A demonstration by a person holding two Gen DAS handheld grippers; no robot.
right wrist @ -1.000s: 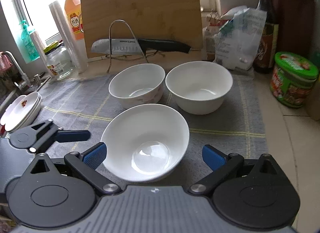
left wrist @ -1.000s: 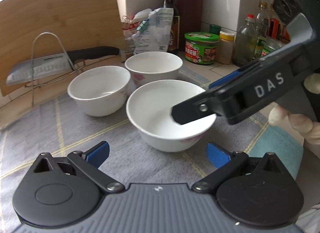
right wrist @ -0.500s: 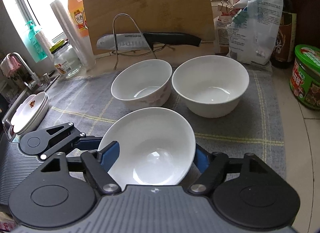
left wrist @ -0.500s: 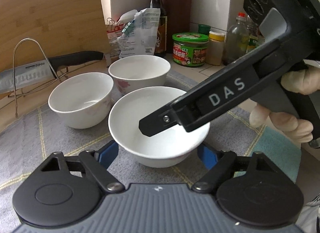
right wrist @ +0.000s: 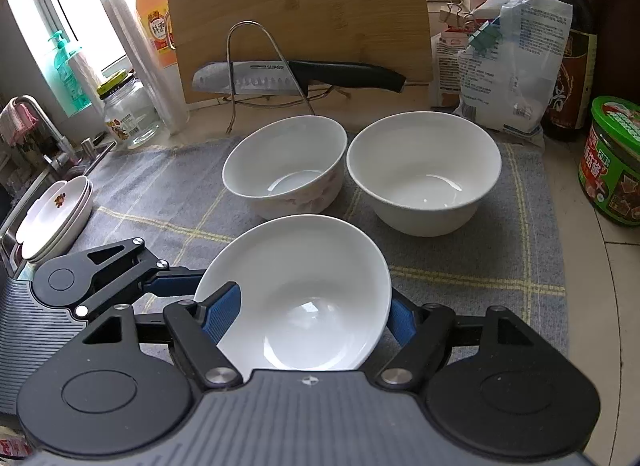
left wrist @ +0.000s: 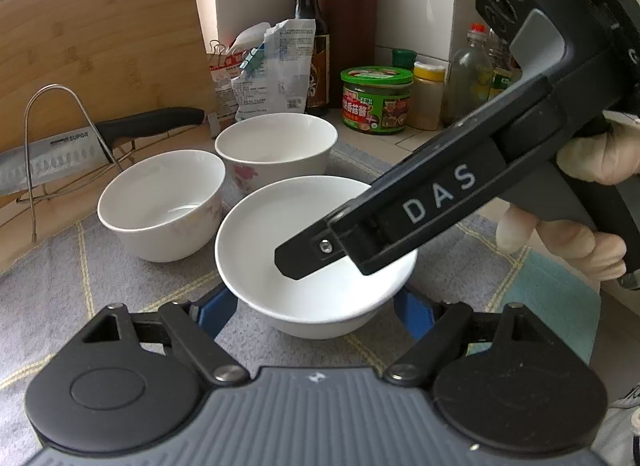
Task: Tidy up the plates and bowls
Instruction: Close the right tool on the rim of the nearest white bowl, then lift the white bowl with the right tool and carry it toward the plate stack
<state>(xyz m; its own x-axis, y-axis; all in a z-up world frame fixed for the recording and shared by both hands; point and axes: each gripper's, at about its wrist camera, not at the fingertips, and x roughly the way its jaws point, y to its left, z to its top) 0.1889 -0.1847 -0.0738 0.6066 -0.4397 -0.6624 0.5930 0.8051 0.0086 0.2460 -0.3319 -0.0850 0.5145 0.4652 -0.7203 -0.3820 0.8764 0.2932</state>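
Three white bowls stand on a grey checked mat [right wrist: 500, 266]. The nearest bowl [left wrist: 280, 234] [right wrist: 296, 266] sits between the blue pads of both grippers. My left gripper [left wrist: 314, 306] is shut on its sides, and its finger [right wrist: 176, 280] meets the bowl's left wall. My right gripper [right wrist: 310, 314] is shut on the same bowl, which tilts toward that camera; its black arm [left wrist: 400, 217] crosses over the bowl. Behind stand a flowered bowl [right wrist: 286, 165] [left wrist: 160, 201] and a plain one [right wrist: 424, 169] [left wrist: 276, 145]. A stack of small plates [right wrist: 52, 217] lies at the far left.
A knife [right wrist: 296, 75] rests on a wire rack against a wooden cutting board [right wrist: 296, 5]. Behind the bowls stand a paper bag [right wrist: 508, 65], a dark sauce bottle [left wrist: 308, 33] and a green-lidded jar [left wrist: 376, 99]. A glass jar [right wrist: 128, 113] and a sink tap [right wrist: 40, 121] are on the left.
Both grippers went from wide open to closed on the nearest bowl, moving in around it. The bowl now leans toward the right wrist camera.
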